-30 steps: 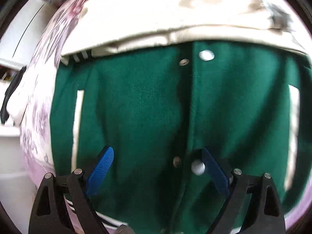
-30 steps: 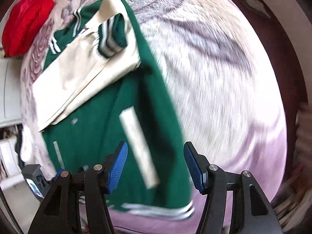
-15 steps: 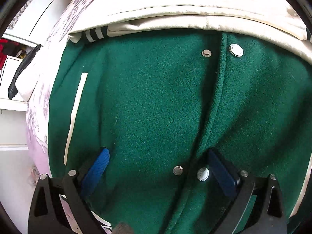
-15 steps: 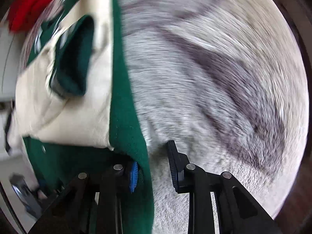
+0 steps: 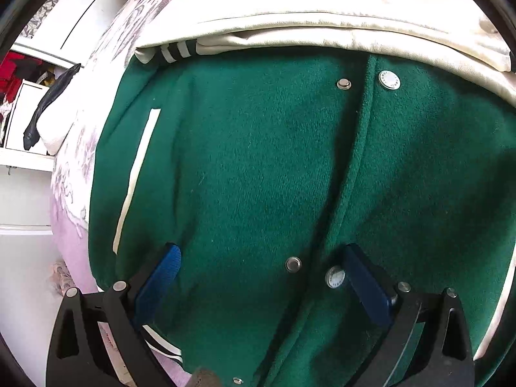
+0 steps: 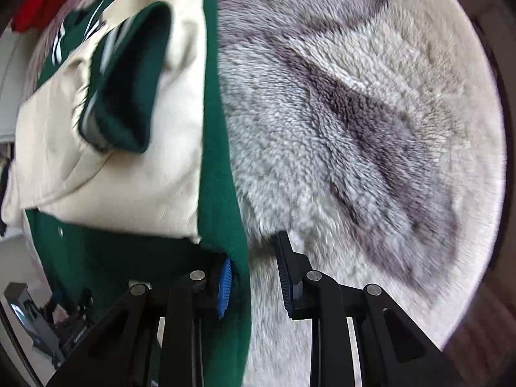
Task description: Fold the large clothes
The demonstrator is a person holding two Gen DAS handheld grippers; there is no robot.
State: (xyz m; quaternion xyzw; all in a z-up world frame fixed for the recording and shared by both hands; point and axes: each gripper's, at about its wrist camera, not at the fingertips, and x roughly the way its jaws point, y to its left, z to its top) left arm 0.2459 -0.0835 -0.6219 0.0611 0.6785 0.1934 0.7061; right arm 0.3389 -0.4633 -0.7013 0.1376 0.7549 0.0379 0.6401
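With the left gripper (image 5: 258,277) spread wide over the jacket (image 5: 258,161), the half-open right gripper (image 6: 254,277), straddling its edge, should pinch deep before lifting.

The left wrist camera looks forward and down, very near the green jacket (image 5: 258,161), so the front with snap buttons fills almost all the view. The right wrist camera sits at the jacket's side edge (image 6: 222,193), low over the fluffy blanket (image 6: 354,129). The 2 views share the jacket's cream sleeve (image 5: 322,29).
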